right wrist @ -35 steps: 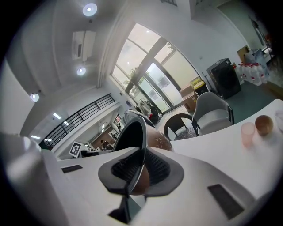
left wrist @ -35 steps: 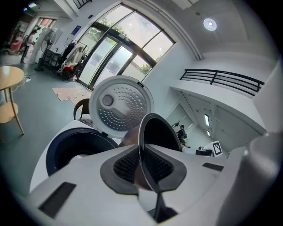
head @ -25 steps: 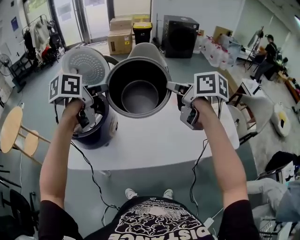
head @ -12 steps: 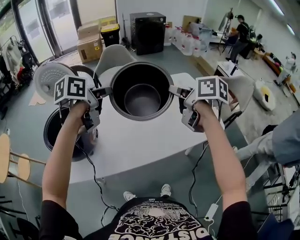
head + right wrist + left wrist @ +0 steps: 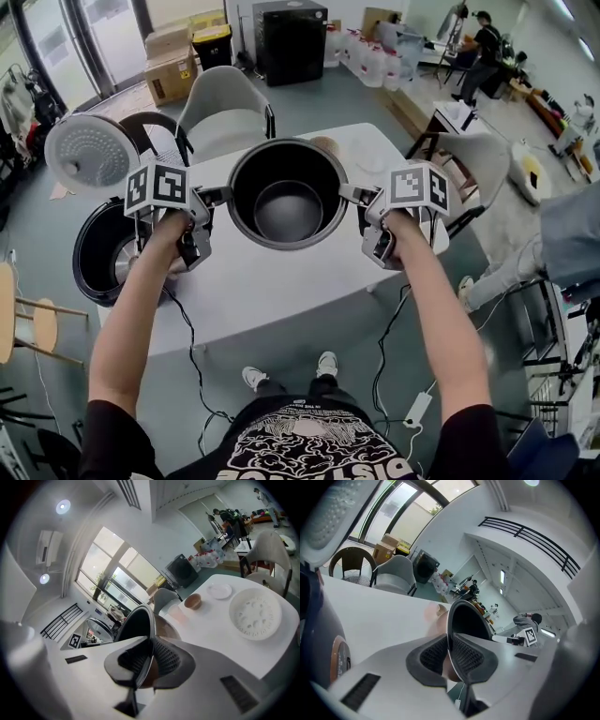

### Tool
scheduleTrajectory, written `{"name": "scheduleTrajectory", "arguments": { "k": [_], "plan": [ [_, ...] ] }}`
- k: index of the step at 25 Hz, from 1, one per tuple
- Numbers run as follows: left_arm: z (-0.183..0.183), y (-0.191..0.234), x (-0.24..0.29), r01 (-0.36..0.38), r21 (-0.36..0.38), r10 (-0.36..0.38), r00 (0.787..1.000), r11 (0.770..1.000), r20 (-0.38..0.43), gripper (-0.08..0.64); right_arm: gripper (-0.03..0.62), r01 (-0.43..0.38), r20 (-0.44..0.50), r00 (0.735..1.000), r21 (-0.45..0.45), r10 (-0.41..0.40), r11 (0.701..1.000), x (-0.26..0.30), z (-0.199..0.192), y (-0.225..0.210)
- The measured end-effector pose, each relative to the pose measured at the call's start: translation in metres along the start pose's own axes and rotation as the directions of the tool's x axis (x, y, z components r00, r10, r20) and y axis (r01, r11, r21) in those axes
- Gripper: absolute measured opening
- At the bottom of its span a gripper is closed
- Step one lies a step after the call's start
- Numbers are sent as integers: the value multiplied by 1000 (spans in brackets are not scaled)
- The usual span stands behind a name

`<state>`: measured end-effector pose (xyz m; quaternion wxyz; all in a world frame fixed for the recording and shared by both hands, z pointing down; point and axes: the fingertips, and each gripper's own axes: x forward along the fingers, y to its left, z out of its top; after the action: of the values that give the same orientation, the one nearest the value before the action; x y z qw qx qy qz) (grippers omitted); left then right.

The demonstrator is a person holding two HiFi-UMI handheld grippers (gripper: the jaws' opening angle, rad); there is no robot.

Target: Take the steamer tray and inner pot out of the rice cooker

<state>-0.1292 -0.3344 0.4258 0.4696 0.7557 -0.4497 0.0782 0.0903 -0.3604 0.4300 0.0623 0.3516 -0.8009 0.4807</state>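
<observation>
Slip risk imo: left gripper (image 5: 218,196) and right gripper (image 5: 352,194) only pinch the inner pot (image 5: 287,192) by its thin rim, so any uneven tilt could drop it.

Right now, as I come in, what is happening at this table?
A person holds the inner pot by its rim, with the left gripper shut on one side and the right gripper shut on the opposite side. The pot is out of the rice cooker, which stands open at the person's left, and it is over the white table. The steamer tray already lies on the table.
</observation>
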Motion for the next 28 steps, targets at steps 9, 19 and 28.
{"name": "scheduleTrajectory", "arguments": {
  "k": [9, 19, 28],
  "plan": [
    [-16, 48, 34, -79, -85, 74, 996, 993, -52, 49, 52, 42, -98, 995, 61, -36, 997, 47, -13, -42],
    [-30, 104, 41, -133, -163, 121, 989, 978, -82, 52, 52, 63, -183, 982, 68, -50, 996, 102, -29, -56],
    [-37, 115, 45, -143, -172, 129, 988, 975, -90, 54, 54, 76, -199, 978, 82, -58, 994, 117, -37, -68]
  ]
}}
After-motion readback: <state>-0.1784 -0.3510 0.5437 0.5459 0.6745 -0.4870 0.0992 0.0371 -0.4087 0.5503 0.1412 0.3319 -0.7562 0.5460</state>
